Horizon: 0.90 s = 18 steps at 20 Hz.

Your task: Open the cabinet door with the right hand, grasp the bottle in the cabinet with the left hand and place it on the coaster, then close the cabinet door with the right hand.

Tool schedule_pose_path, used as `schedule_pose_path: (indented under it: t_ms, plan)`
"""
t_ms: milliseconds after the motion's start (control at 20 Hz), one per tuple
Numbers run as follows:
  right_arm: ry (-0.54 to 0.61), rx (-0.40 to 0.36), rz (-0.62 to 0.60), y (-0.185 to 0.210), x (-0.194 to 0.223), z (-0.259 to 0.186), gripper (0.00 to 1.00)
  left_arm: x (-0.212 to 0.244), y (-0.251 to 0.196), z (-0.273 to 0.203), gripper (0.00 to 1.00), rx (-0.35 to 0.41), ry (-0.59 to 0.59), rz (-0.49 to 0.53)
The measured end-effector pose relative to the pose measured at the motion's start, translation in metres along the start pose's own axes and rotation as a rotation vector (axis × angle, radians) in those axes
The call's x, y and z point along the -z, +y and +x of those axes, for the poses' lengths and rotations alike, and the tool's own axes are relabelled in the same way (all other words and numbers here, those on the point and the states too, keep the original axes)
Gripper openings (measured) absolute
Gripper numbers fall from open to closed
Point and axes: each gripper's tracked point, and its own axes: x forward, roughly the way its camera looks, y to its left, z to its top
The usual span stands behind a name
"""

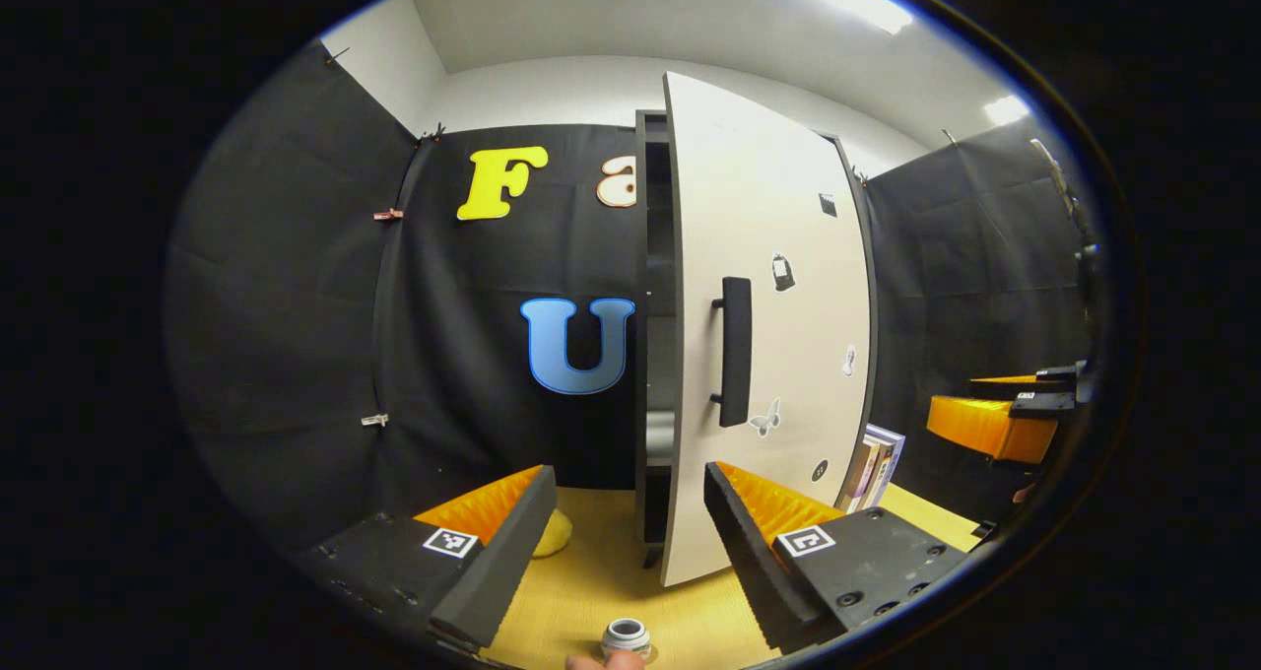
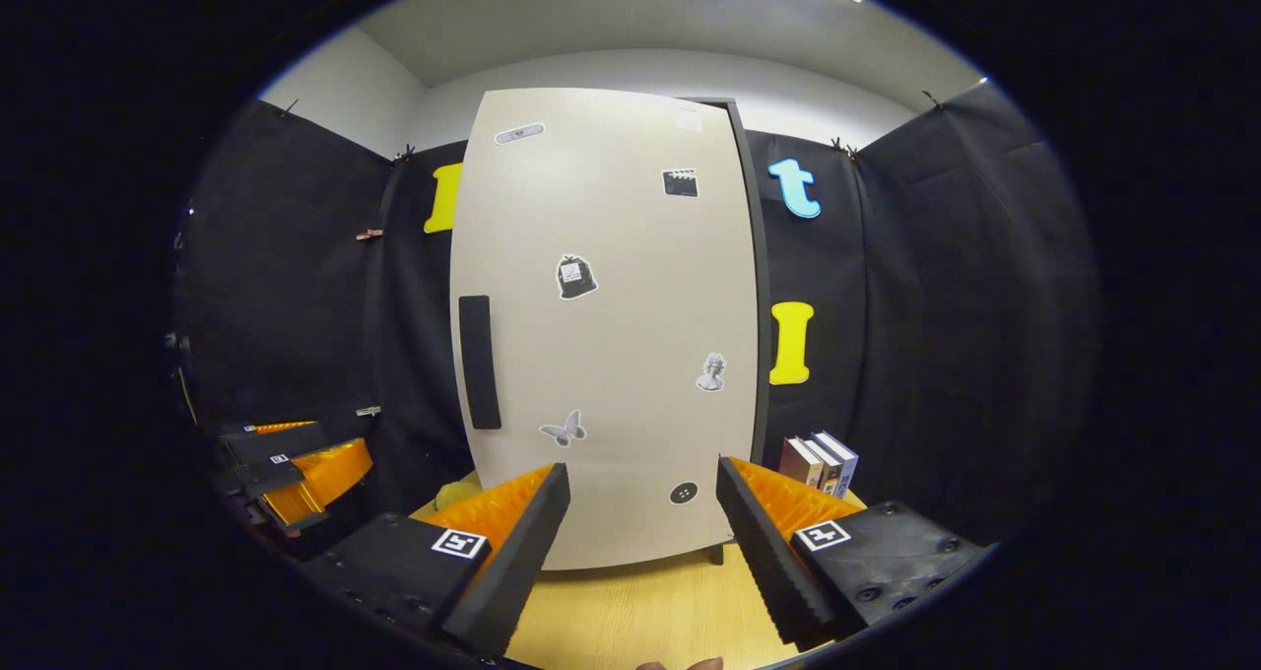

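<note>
Cabinet door (image 1: pixel 768 355) ajar; bottle (image 1: pixel 627 636) upright on worktop (image 1: pixel 591 581); left gripper (image 1: pixel 626 542) and right gripper (image 2: pixel 640 542) fingers apart, empty.

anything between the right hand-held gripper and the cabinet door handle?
No. In the right gripper view, bare wooden tabletop and plain door face separate the right hand-held gripper from the handle.

Cabinet door (image 1: pixel 778 355) ajar above bottle (image 1: pixel 627 636)

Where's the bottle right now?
In the left gripper view, the bottle stands on the wooden table at the bottom edge, in front of the cabinet door.
</note>
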Motion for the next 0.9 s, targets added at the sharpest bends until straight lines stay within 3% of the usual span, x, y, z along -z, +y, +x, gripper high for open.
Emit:
schedule_pose_path:
  t_ms: [900]
  plan:
    - [-0.009, 0.042, 0.004, -0.028, -0.005, -0.011, 0.97, -0.004, -0.017, -0.001, 0.95, 0.014, -0.009, 0.018]
